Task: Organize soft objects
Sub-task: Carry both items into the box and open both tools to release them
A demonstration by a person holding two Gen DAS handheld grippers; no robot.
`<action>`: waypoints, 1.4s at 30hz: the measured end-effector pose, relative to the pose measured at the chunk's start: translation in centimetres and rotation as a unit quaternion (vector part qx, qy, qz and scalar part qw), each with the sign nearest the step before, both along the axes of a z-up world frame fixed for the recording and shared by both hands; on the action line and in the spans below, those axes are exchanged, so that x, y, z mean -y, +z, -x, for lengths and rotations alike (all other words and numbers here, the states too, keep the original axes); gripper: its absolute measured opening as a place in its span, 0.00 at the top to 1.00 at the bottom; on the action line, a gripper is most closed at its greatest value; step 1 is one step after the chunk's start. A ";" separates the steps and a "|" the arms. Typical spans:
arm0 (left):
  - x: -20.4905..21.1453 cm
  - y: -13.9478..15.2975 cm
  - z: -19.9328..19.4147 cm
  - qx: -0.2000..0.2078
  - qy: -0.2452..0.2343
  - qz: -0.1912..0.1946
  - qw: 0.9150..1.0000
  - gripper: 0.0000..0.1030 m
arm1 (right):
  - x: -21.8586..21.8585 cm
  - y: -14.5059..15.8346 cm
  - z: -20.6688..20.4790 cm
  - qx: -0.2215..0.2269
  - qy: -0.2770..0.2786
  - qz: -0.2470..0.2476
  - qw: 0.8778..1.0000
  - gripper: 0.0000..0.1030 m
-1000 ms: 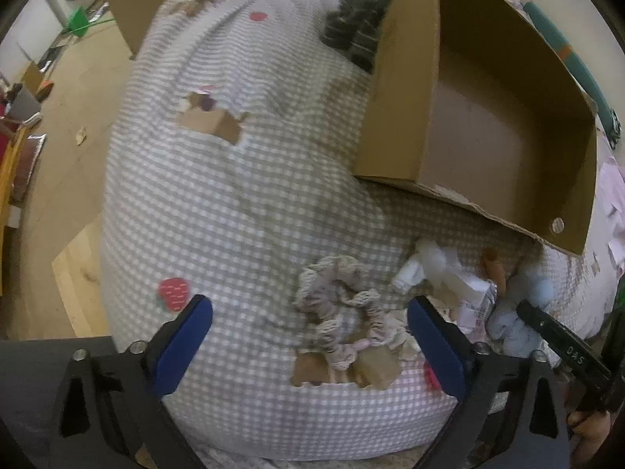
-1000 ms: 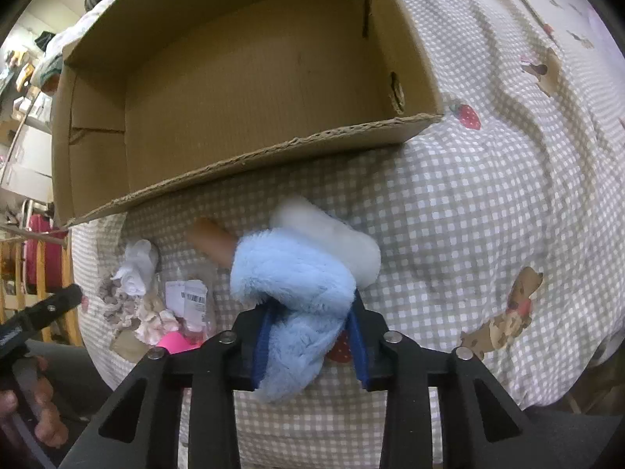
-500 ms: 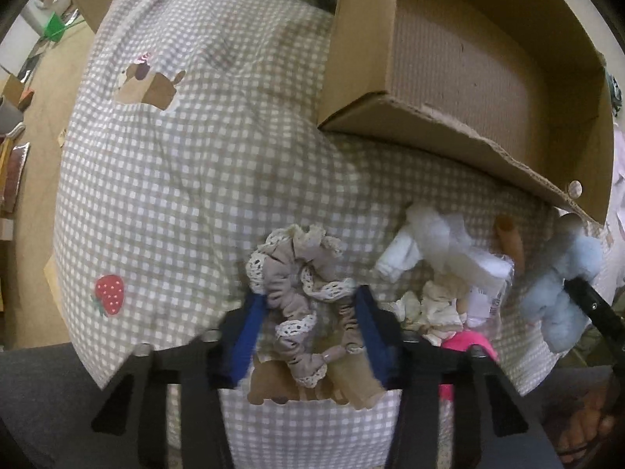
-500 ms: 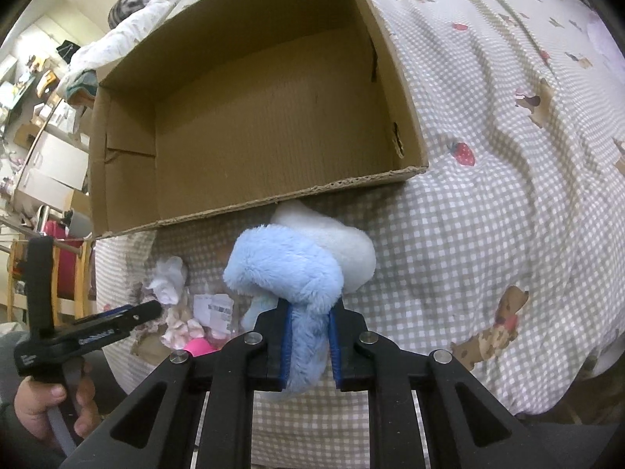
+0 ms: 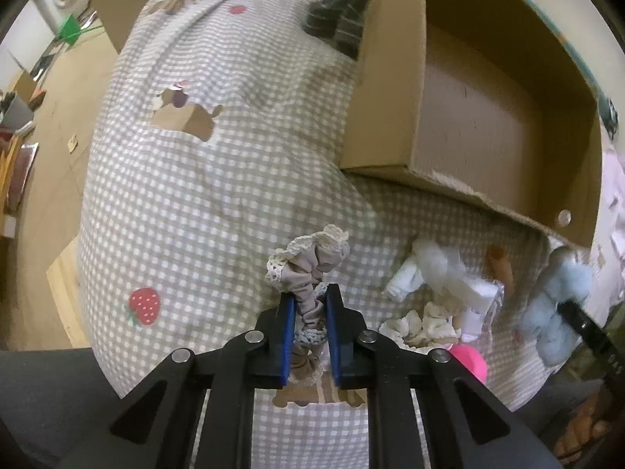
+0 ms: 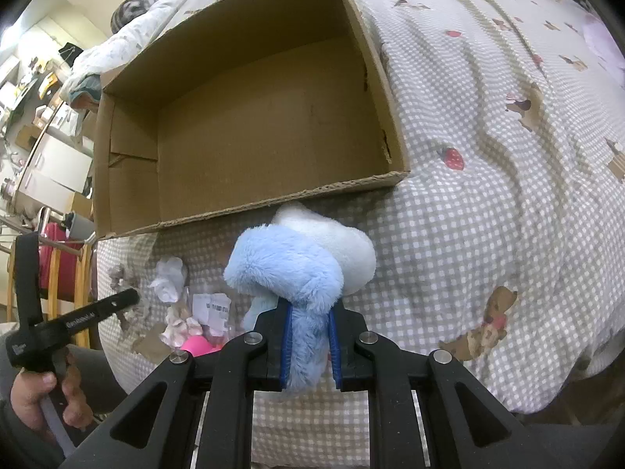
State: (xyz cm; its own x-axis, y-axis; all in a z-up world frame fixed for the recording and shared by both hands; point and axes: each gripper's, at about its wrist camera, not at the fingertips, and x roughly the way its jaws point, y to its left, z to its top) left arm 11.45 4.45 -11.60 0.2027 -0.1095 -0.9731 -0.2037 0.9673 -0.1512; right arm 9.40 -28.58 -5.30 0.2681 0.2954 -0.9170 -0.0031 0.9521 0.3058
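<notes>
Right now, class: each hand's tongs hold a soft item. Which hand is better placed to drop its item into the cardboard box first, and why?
Probably the right. Its tongs grip the blue plush directly before the cardboard box, close to its near wall. The left tongs pinch the scrunchie off to the box's side, so they must travel across.

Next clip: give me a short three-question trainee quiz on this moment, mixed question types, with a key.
1. True or false: the brown cardboard box already holds soft items.
2. What does the left claw grip?
A. beige lace-trimmed fabric scrunchie
B. pink round thing
C. white cloth bundle
3. Fill in: the right claw is shut on the fluffy light-blue and white plush toy, which hangs above the ____ bedspread.

Key: 1 false; 2 A; 3 checked
</notes>
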 end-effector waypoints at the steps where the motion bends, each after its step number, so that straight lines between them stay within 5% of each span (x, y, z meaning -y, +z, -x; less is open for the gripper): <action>1: 0.3 0.6 0.6 0.003 0.000 0.001 1.000 0.87 | 0.1 0.1 0.2 0.001 0.001 -0.001 1.000 0.83; 16: 1.0 10.3 4.8 0.094 -0.025 0.000 0.995 0.87 | 1.6 6.7 2.3 0.051 0.022 -0.034 0.998 0.83; 26: 2.5 14.6 0.1 0.157 -0.062 -0.010 0.986 0.87 | 2.0 11.8 0.0 0.121 0.003 -0.055 0.991 0.83; 35: 4.9 13.0 -4.0 0.166 -0.094 0.011 0.982 0.87 | 0.8 11.0 -4.9 0.141 0.000 -0.061 0.988 0.83; 42: 6.1 8.3 -5.8 0.143 -0.103 0.006 0.984 0.87 | -0.3 5.5 -6.6 0.103 -0.005 -0.053 0.993 0.83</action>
